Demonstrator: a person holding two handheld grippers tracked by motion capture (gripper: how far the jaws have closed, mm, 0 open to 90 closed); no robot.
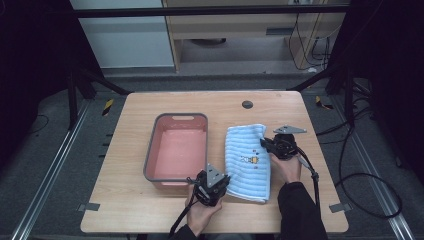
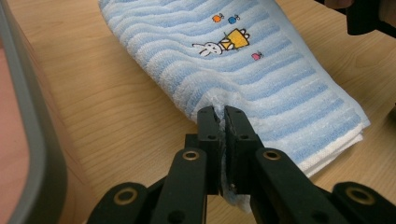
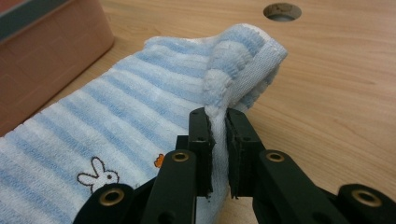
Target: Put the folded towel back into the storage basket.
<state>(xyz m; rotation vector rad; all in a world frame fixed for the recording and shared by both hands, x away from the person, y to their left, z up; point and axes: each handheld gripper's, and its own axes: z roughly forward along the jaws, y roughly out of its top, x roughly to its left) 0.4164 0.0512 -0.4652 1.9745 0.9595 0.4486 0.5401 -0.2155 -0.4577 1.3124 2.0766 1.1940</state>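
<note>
A folded blue-and-white striped towel (image 1: 247,162) with a small rabbit picture lies on the wooden table, right of a pink basin. My left gripper (image 1: 220,186) is shut on the towel's near left corner; in the left gripper view the cloth (image 2: 261,79) is pinched between the jaws of the left gripper (image 2: 223,114). My right gripper (image 1: 266,143) is shut on the towel's far right edge. In the right gripper view a ridge of towel (image 3: 224,79) is pulled up between the jaws of the right gripper (image 3: 218,116).
The pink basin (image 1: 153,150) with a grey rim stands left of the towel; its wall (image 3: 51,51) shows in the right gripper view. A round hole (image 1: 247,104) sits in the table near the far edge. Bare wood lies right of the towel.
</note>
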